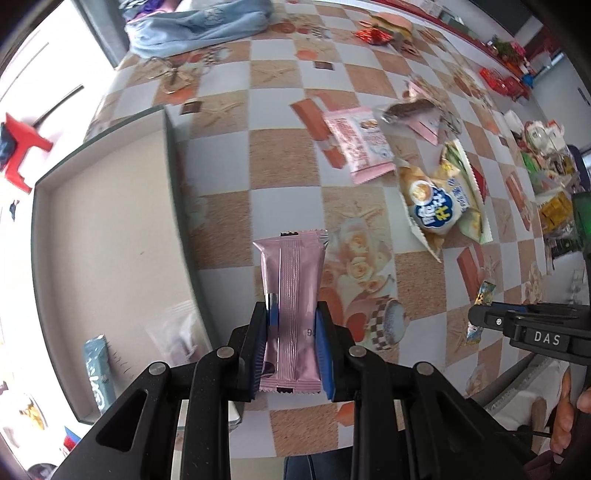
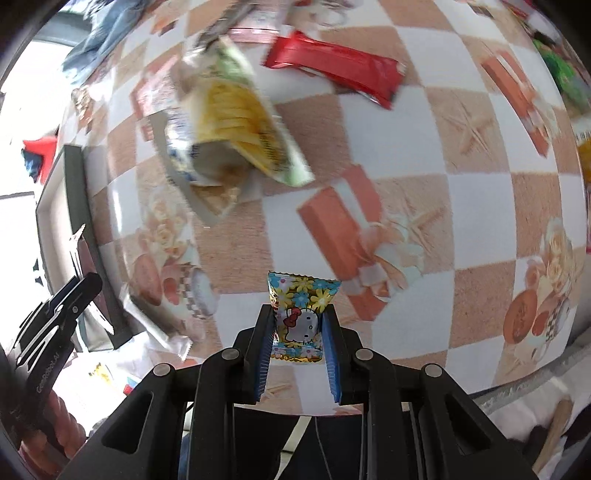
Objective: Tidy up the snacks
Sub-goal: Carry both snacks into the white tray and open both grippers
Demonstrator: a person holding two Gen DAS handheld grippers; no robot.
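My left gripper [image 1: 291, 314] is shut on a long pink snack bar [image 1: 293, 280] and holds it above the checkered tablecloth, just right of a dark-rimmed open box [image 1: 110, 221]. My right gripper [image 2: 300, 314] is shut on a small Hello Kitty candy packet [image 2: 300, 317] with flowers on it, held above the table. The right gripper also shows at the right edge of the left wrist view [image 1: 480, 314]. Loose snacks lie beyond: a pink packet [image 1: 360, 142], a blue-and-white bread bag [image 1: 434, 206], a yellow-green bag [image 2: 243, 125] and a red bar [image 2: 336, 70].
The box holds a teal packet [image 1: 98, 369] and a clear packet [image 1: 181, 332]. Blue denim cloth [image 1: 199, 22] lies at the table's far side. A red stool [image 1: 22, 151] stands off the table to the left. Cluttered shelves [image 1: 546, 155] are at the right.
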